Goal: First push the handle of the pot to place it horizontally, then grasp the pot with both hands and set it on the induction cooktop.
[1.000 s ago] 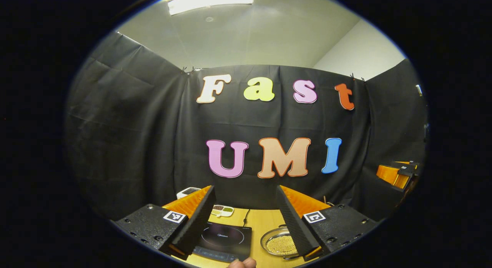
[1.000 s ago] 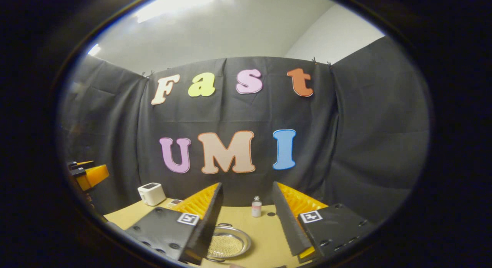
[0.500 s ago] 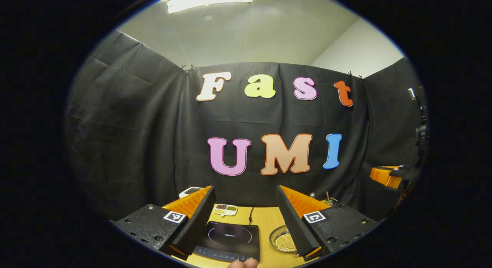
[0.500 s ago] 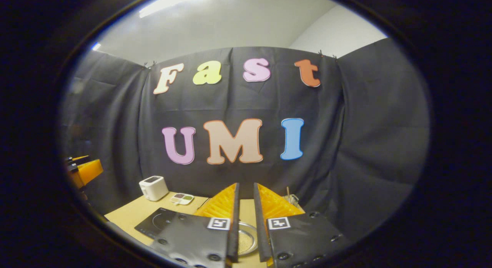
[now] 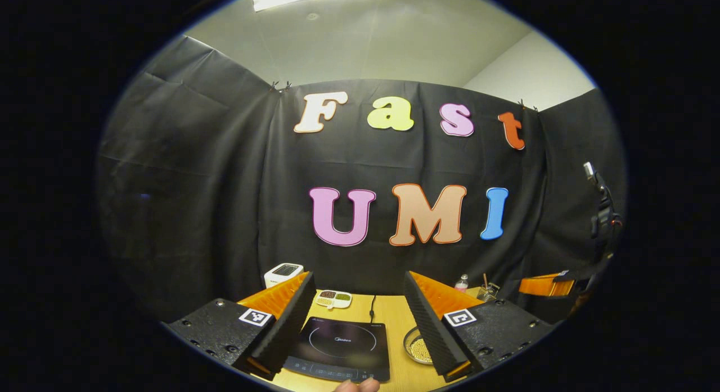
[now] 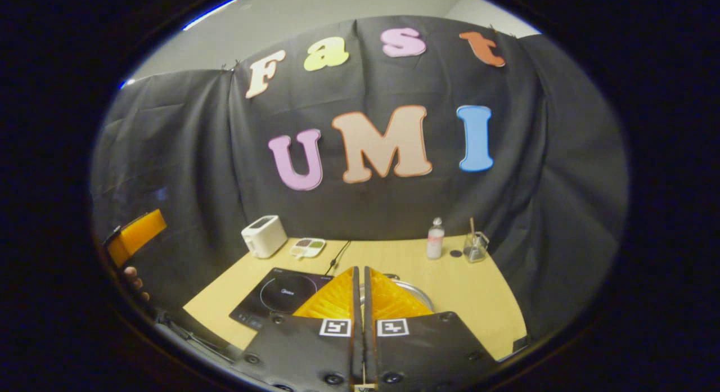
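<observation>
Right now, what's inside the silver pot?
In the left gripper view, the pot holds lots of small golden beads. The left gripper covers part of it, so the rest of the inside can't be seen.

The wooden counter (image 6: pixel 495 302) carries the induction cooktop (image 6: pixel 275 299), pot (image 6: pixel 419 293) (partly hidden), toaster (image 6: pixel 263 236), divided dish (image 6: pixel 307 247), bottle (image 6: pixel 435 239) and a glass (image 6: pixel 475 248).

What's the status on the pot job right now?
Left tool open, aimed over the induction cooktop. Right tool shut, empty, above the pot. Pot sits on the table beside the cooktop, untouched.
</observation>
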